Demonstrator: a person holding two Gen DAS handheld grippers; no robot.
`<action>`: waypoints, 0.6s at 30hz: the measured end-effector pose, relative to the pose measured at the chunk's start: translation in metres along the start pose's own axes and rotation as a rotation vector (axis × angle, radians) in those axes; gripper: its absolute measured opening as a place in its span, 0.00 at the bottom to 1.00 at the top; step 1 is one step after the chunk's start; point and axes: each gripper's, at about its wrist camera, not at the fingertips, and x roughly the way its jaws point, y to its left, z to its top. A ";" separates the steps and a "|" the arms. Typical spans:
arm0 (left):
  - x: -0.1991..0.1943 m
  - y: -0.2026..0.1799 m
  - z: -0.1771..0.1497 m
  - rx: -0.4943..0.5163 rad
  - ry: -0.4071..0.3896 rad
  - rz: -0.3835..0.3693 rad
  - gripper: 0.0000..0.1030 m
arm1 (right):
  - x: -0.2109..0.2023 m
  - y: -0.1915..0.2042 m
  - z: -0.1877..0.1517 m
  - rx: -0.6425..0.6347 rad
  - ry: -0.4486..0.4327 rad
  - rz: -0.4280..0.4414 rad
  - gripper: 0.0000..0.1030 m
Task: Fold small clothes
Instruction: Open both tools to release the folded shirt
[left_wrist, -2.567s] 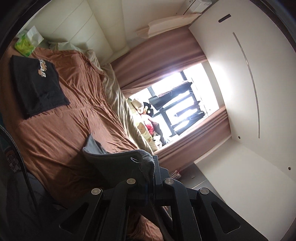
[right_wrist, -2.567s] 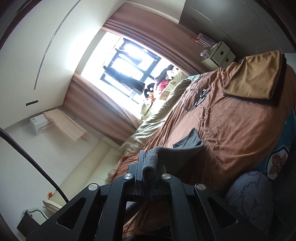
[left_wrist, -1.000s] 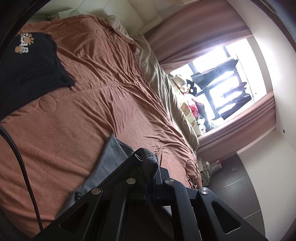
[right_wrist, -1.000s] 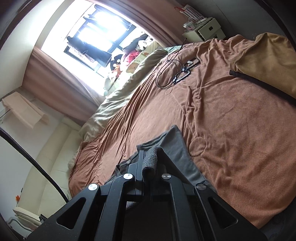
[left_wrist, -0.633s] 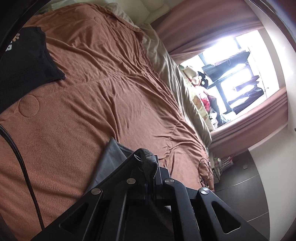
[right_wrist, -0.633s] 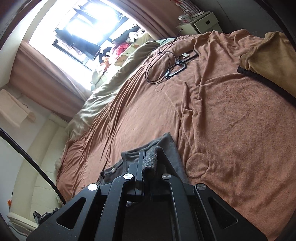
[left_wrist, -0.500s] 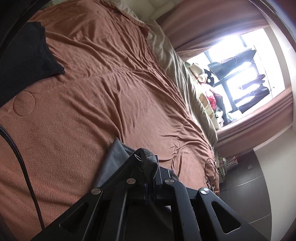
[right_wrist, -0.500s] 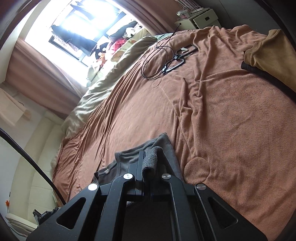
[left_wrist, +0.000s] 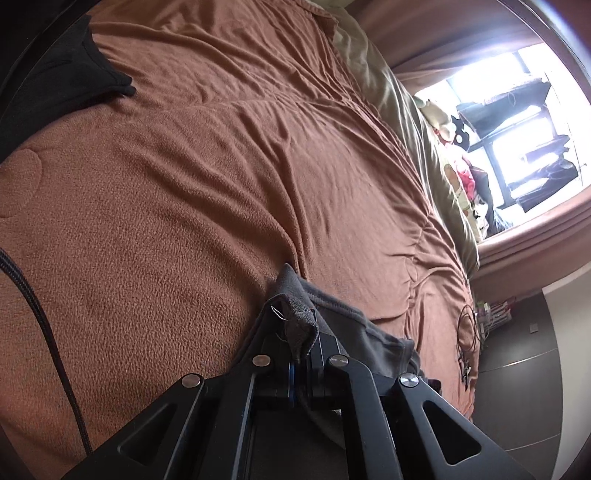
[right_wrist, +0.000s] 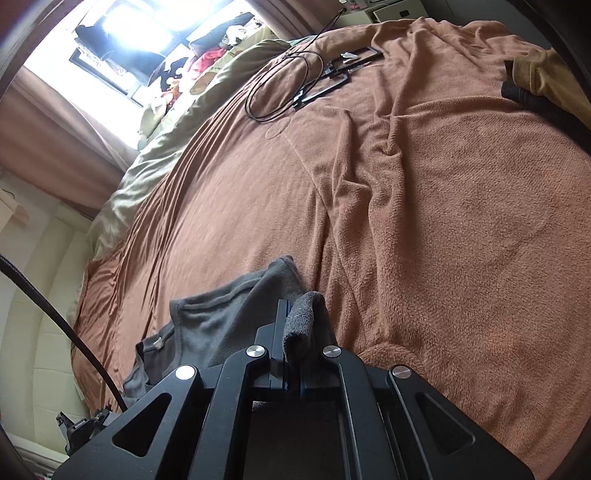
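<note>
Rumpled brown fleece bedding (left_wrist: 192, 192) fills the left wrist view, with a bright window (left_wrist: 532, 122) far off and a black folded garment (left_wrist: 55, 85) at the upper left edge. The left gripper (left_wrist: 297, 334) is seen closed down on a corner of the small grey knit garment (left_wrist: 354, 332), whose cloth trails from the jaws onto the blanket just ahead. For the fold to land well, this corner is best kept pinched until the cloth lies flat, and lowered level with the other one.

On the right wrist view the same bedding is crossed by a looped black cable (right_wrist: 280, 88), well apart from the work, and a tan folded cloth (right_wrist: 546, 77) lies at the far right. The right gripper (right_wrist: 295, 328) is likewise shut tight, a fold of the grey garment being nipped between its jaws while the rest sags to the left onto the bed. Both held corners should be set down together, edges matched, and the slack drawn out before release; a wrinkle trapped underneath is the likely fault.
</note>
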 end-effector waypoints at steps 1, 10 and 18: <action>0.004 -0.002 0.000 0.017 0.024 0.017 0.03 | 0.003 0.000 0.002 0.005 0.009 -0.010 0.00; -0.024 -0.014 0.000 0.190 0.030 0.137 0.66 | -0.030 0.033 -0.004 -0.133 0.009 -0.079 0.73; -0.034 -0.032 -0.020 0.483 0.121 0.245 0.73 | -0.056 0.043 -0.022 -0.346 0.096 -0.164 0.73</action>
